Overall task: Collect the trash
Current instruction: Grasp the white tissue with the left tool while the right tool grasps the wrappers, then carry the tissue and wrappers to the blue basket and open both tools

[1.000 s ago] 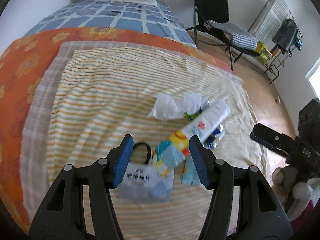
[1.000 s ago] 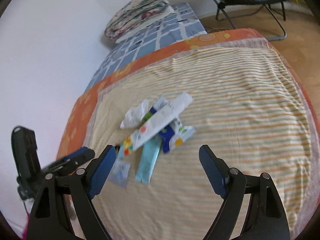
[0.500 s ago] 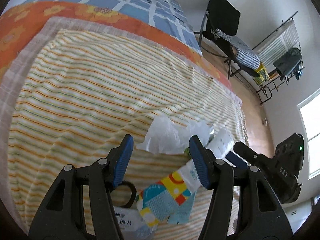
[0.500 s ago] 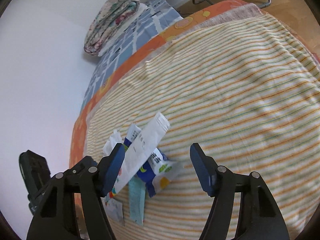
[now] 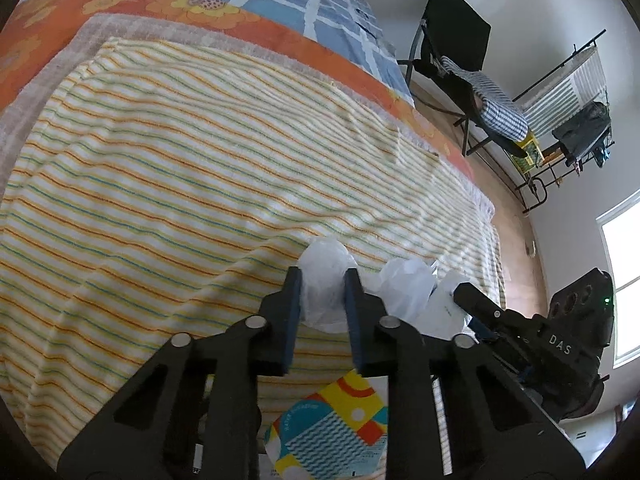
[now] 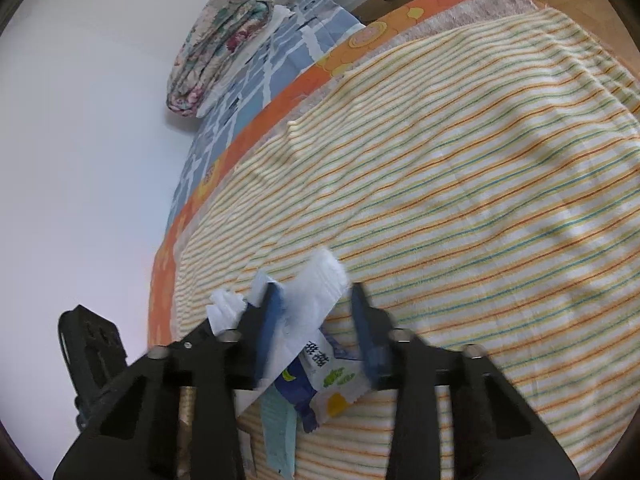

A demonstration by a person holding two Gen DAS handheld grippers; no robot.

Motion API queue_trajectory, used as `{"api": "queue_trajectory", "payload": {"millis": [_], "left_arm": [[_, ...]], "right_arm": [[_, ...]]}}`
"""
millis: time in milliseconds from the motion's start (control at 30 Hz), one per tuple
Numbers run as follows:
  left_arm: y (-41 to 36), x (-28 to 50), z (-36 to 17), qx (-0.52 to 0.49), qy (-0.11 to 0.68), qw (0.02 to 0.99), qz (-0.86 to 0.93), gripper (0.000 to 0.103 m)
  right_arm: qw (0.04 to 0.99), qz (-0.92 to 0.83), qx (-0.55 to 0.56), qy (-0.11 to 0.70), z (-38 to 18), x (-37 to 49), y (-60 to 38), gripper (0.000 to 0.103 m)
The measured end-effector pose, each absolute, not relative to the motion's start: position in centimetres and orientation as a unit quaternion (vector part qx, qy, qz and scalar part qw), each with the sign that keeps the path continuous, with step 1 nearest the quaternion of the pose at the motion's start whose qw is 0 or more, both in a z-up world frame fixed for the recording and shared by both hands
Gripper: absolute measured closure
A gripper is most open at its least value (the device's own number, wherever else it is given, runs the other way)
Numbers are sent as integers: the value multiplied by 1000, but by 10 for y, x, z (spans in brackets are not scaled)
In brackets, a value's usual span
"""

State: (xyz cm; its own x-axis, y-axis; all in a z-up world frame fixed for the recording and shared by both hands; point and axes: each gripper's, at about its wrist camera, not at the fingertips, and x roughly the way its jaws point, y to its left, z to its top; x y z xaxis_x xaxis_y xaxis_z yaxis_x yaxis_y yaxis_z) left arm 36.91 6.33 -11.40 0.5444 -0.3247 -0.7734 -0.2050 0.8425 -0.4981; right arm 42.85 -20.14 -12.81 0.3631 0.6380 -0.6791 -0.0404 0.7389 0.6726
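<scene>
I work on a striped towel [image 5: 192,168] that covers most of the bed; it lies over an orange flowered blanket [image 5: 160,8], with blue checked bedding [image 6: 256,76] and a folded quilt [image 6: 216,40] toward the wall. The trash sits in one small heap on the towel, near the edge closest to me.

Left gripper [image 5: 322,308]: its jaws have just been closing, and they now stand narrow with a crumpled clear plastic wrapper [image 5: 324,276] between the pads, apparently pinched. A second crumpled wrapper [image 5: 408,284] lies just beside it on the right, and a bright patterned packet [image 5: 336,428] lies below the fingers, not gripped.

Right gripper [image 6: 316,336]: its jaws have also just been closing. The long white tube wrapper [image 6: 316,292] runs between them, touching the left pad; the frame is blurred, so I cannot tell whether the right pad bears on it. A blue-and-white packet [image 6: 324,380] and a pale blue strip [image 6: 280,424] lie beneath it.

Procedure, as I judge it:
1. Confirm that both pads seat on film, not on towel pile, before lifting.
2. Lift slowly; thin wrappers slip, and the tube rests on its neighbours and may drag them.
3. Keep the two tools apart, since they work close together over the same heap.

Clearance: the towel beyond the heap is bare. The bed edge and wooden floor [image 5: 516,232] lie to the right, with a black folding chair [image 5: 452,48] and a drying rack [image 5: 568,120] well apart.
</scene>
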Motion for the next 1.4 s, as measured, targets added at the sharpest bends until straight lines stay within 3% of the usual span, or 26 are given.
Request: {"api": "queue_trajectory", "payload": {"millis": [500, 967, 1400], "left_arm": [[77, 338, -71, -260, 446, 856, -18, 87], [67, 255, 1, -207, 414, 886, -21, 87], [44, 157, 20, -159, 410, 897, -37, 87]], "right_arm": [[812, 265, 234, 464, -68, 399, -193, 97], [851, 293, 176, 398, 11, 326, -197, 98], [860, 304, 145, 384, 40, 246, -224, 98]]}}
